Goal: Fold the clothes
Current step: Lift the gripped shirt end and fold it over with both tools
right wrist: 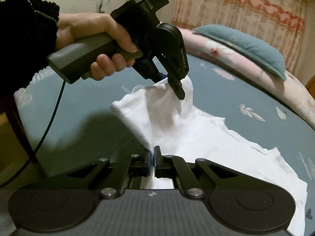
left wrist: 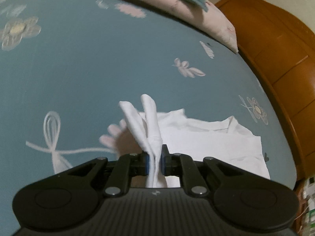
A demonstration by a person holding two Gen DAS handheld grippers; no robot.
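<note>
Blue bedding printed with pale flowers and leaves filled both views, with a pink floral pillow and a blue cushion at the far edge and a wooden headboard beyond. Up close, the left gripper was clamped on the white garment: a bunched fold ran between its blue pads and two loops of cloth stuck out past the tips. The right gripper had its jaws drawn together, pinching the near edge of the same white garment right at the tips. Moving outward, the right wrist view showed the left gripper lifting a peak of cloth clear of the bed while the rest lay spread across the bedding. Its body carried the letters "DAS" and more writing down one finger, too blurred to read. A hand in a dark fuzzy sleeve gripped the grey handle, a black cable trailing down. Behind hung a pink patterned curtain.
</note>
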